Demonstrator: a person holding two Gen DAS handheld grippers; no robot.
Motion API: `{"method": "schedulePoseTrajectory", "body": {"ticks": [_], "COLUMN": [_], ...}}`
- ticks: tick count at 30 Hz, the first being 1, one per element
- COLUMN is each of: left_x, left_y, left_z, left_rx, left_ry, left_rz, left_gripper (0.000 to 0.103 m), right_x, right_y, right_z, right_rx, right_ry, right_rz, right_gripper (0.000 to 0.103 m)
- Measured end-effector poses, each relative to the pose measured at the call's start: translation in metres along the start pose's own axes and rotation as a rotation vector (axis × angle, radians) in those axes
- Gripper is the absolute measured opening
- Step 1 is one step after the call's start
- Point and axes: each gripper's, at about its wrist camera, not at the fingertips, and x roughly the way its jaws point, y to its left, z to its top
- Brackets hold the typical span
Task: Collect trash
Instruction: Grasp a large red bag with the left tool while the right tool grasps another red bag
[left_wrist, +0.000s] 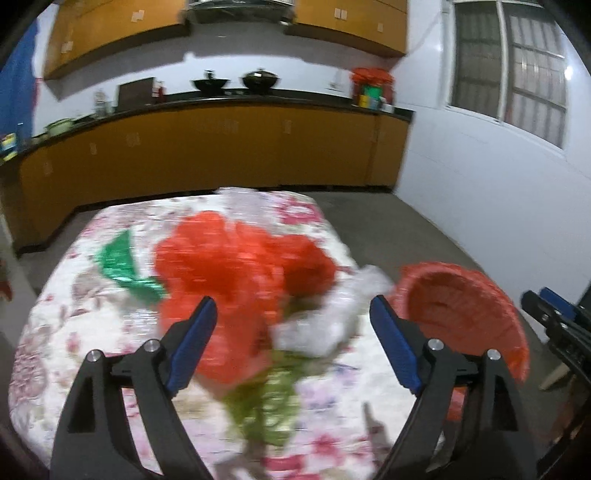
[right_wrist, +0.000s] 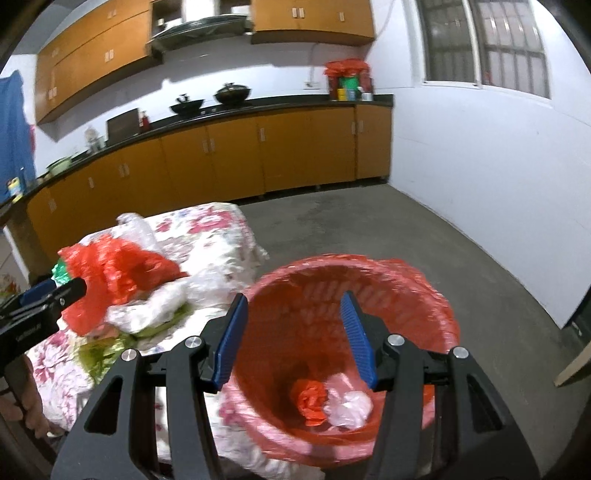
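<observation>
- My left claw (left_wrist: 291, 314) is spread wide and holds nothing, hovering over the crumpled red plastic bag (left_wrist: 243, 266) on the floral-clothed worktop (left_wrist: 74, 332).
- My right claw (right_wrist: 293, 314) is also wide and empty, poised above the red-lined round wastebasket (right_wrist: 424, 295), which already contains a red wad (right_wrist: 308, 400) and a clear plastic wad (right_wrist: 349, 406).
- I judge the step is picking the next piece; the left must descend and close on the red bag.
- White crumpled plastic (left_wrist: 332, 314), green scraps (left_wrist: 266, 406) and a green wrapper (left_wrist: 118, 262) crowd it, so I may snag several.
</observation>
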Motion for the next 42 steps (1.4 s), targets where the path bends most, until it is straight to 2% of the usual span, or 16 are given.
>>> {"method": "schedulePoseTrajectory", "body": {"ticks": [6, 12, 18, 21, 23, 24, 26, 29, 36, 42], "left_x": [0.012, 0.035, 0.072, 0.086, 0.092, 0.093, 0.093, 0.088, 0.051, 0.02], "left_y": [0.036, 0.039, 0.057, 0.064, 0.067, 0.069, 0.073, 0.079, 0.087, 0.096], "left_z": [0.011, 0.027, 0.027, 0.017, 0.009, 0.007, 0.002, 0.0, 0.007, 0.012], "left_rx": [-0.061, -0.059, -0.103, -0.12, -0.136, -0.141, -0.153, -0.162, -0.159, -0.164], "left_ry": [0.001, 0.011, 0.116, 0.179, 0.214, 0.218, 0.219, 0.199, 0.096, 0.038], "left_rz": [0.105, 0.147, 0.175, 0.158, 0.135, 0.129, 0.11, 0.082, 0.034, 0.024], "left_gripper": [0.084, 0.084, 0.08, 0.068, 0.053, 0.048, 0.027, 0.016, 0.013, 0.013], "right_x": [0.006, 0.013, 0.02, 0.024, 0.025, 0.026, 0.026, 0.025, 0.023, 0.023], "right_y": [0.029, 0.044, 0.048, 0.05, 0.051, 0.051, 0.052, 0.054, 0.061, 0.069], "right_z": [-0.005, -0.009, -0.015, -0.017, -0.018, -0.018, -0.019, -0.019, -0.019, -0.015], "right_rx": [-0.038, -0.061, -0.066, -0.069, -0.07, -0.071, -0.073, -0.075, -0.08, -0.089], "right_ry": [0.02, 0.048, 0.068, 0.078, 0.083, 0.085, 0.087, 0.086, 0.084, 0.079], "right_rz": [0.043, 0.055, 0.062, 0.063, 0.065, 0.065, 0.067, 0.069, 0.082, 0.1], "right_gripper": [0.053, 0.053, 0.053, 0.053, 0.053, 0.053, 0.053, 0.053, 0.053, 0.053]}}
